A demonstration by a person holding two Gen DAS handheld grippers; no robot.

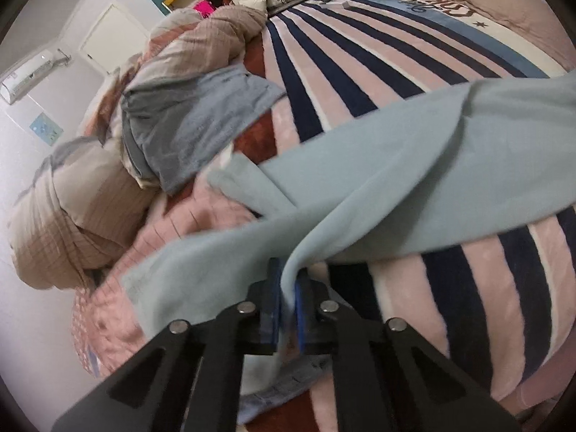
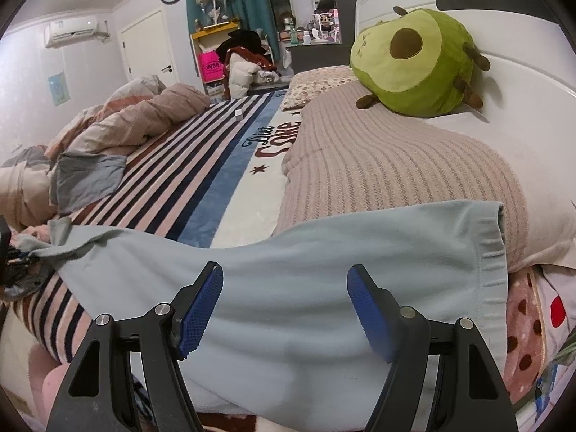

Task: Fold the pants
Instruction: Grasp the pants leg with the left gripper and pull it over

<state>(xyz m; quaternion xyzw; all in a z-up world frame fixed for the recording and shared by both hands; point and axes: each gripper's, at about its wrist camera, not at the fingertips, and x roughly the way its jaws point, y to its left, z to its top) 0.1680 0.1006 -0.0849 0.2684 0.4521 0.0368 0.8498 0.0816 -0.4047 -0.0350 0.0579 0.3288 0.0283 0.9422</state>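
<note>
Pale blue pants (image 1: 414, 180) lie stretched across a striped bed blanket (image 1: 360, 72). My left gripper (image 1: 288, 288) is shut on a fold of the pants near their leg end, the cloth pinched between its blue pads and lifted a little. In the right wrist view the same pants (image 2: 288, 252) spread from the left to their ribbed waistband (image 2: 493, 252) at the right. My right gripper (image 2: 284, 306) stands open just above the pants, its blue pads (image 2: 201, 309) wide apart with the cloth lying flat below them.
A bunched beige quilt (image 1: 72, 216) and grey-blue clothes (image 1: 187, 122) lie at the bed's left side. A green avocado plush (image 2: 414, 61) rests against the white headboard (image 2: 522, 72), on a ribbed beige cover (image 2: 378, 165). A small white box (image 2: 238, 114) sits on the stripes.
</note>
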